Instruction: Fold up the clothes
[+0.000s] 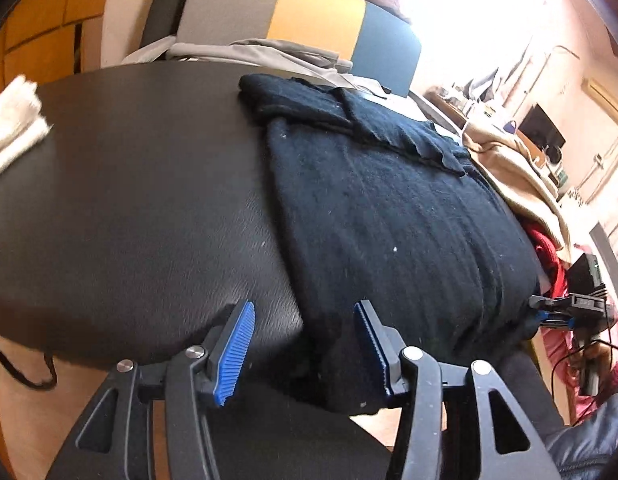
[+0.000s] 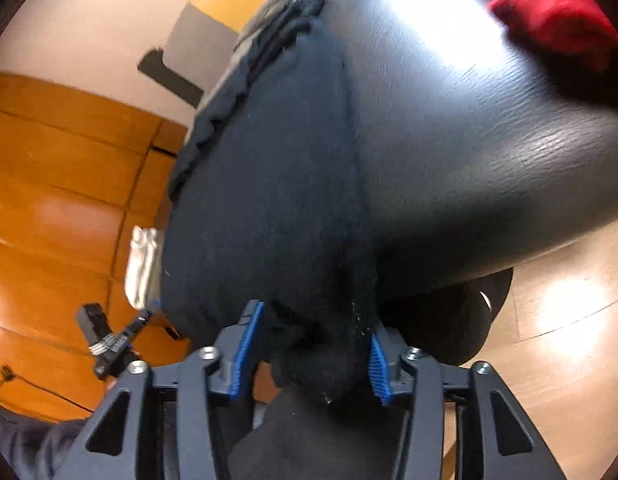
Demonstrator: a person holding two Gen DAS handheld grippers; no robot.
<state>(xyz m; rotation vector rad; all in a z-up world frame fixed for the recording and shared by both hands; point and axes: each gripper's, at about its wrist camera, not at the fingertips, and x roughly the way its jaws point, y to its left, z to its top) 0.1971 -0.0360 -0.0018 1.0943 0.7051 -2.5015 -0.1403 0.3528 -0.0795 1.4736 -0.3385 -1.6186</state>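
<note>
Black fuzzy knit garment [image 1: 389, 220] drapes the grained dark leatherette tabletop [image 1: 149, 200]; left tongs [image 1: 305, 344] apart, right tongs [image 2: 315, 354] straddle its bunched hem, clamping unclear.

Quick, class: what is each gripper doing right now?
Left gripper: open, straddling the black garment's hanging edge, pads not pressing.
Right gripper: garment edge between its pads; grip cannot be told.

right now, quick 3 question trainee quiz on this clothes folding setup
1. True or false: the black garment lies on a white table.
2. Which gripper has the garment's near edge bunched between its jaws: A) left gripper B) right gripper?
3. What colour is the folded cloth at the far left of the dark table?

Key: 1 false, the table is dark. 2 B; the left jaws stand open at the garment's left edge. 3 white.
</note>
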